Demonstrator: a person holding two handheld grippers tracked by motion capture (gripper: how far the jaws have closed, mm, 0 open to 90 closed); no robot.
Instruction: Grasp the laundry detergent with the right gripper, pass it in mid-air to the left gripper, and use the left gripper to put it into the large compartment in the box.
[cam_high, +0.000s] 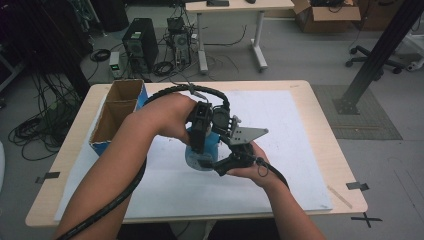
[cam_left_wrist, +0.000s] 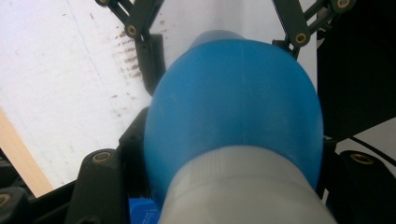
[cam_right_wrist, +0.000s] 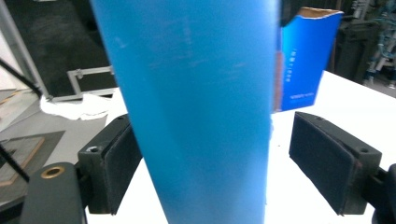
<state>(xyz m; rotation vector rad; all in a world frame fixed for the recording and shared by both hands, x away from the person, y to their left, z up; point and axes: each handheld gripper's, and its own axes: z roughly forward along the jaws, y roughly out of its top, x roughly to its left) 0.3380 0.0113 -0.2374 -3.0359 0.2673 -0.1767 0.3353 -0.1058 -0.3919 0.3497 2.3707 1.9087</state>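
A blue plastic bottle with a rounded shoulder and a grey ribbed cap (cam_high: 201, 150) sits in the middle of the high view, over the white sheet (cam_high: 295, 130) that covers the light wooden table (cam_high: 320, 100). The left gripper (cam_high: 200, 142) comes down on it from above and is clenched on its upper part; in the left gripper view the blue shoulder (cam_left_wrist: 233, 107) bulges between the jaws, with the grey cap nearest the lens. The right gripper (cam_high: 225, 165) reaches in level from the lower right of the bottle. In the right gripper view its pads (cam_right_wrist: 322, 158) stand apart from the smooth blue wall (cam_right_wrist: 196, 107), the right one with a clear gap, so this gripper is released and grips nothing.

The whole load, I judge, hangs on the left grip alone. The curved shoulder is slippery, so the bottle could swing or slide out and tip onto the sheet. If the right jaws close off-centre, they may push the bottle sideways. An open cardboard box with blue sides (cam_high: 117, 112) stands at the left, well apart.
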